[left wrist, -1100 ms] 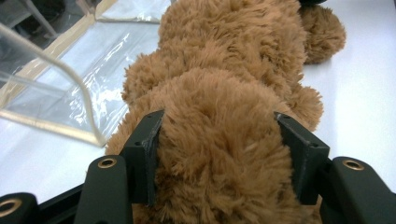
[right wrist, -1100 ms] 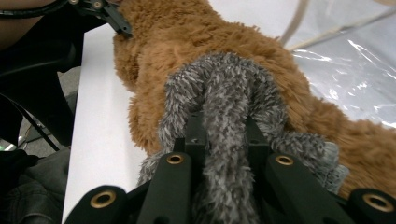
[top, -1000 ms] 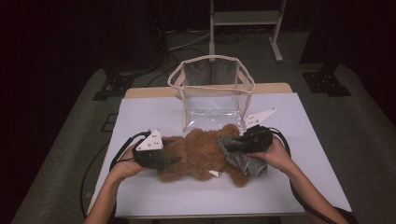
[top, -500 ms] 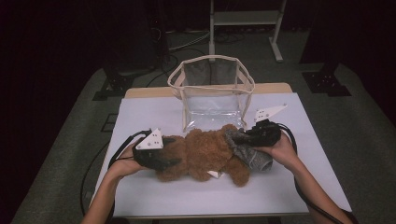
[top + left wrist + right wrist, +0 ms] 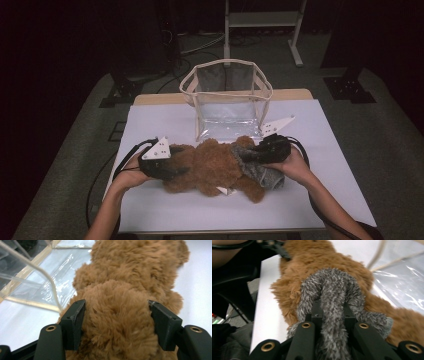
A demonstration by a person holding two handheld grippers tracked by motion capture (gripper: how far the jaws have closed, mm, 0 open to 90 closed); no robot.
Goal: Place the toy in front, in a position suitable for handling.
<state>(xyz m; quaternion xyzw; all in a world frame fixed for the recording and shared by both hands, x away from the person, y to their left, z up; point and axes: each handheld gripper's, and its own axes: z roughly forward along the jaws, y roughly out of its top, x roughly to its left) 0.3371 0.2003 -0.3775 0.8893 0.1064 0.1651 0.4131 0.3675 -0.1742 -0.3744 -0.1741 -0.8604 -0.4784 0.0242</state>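
Note:
A brown teddy bear [image 5: 215, 167] lies on its side across the white table [image 5: 165, 210]. My left gripper [image 5: 182, 171] is at the bear's left end. In the left gripper view, the gripper [image 5: 116, 305] has its jaws on both sides of a rounded furry part of the bear [image 5: 120, 315]; they have just been closing and press into the fur. My right gripper [image 5: 250, 155] is at the bear's right end, shut on a grey fuzzy cloth [image 5: 265, 175]. In the right gripper view this cloth [image 5: 332, 287] is pinched in the gripper [image 5: 333, 308] and loops over the bear [image 5: 312, 257].
A clear plastic bag [image 5: 227, 95] with a beige rim stands open just behind the bear, at the table's far middle. Cables trail from both grippers off the table sides. A small white tag [image 5: 222, 190] sticks out under the bear.
The right gripper shifted slightly right and up with the grey cloth, then came back a little. The left gripper stayed at the bear's left end.

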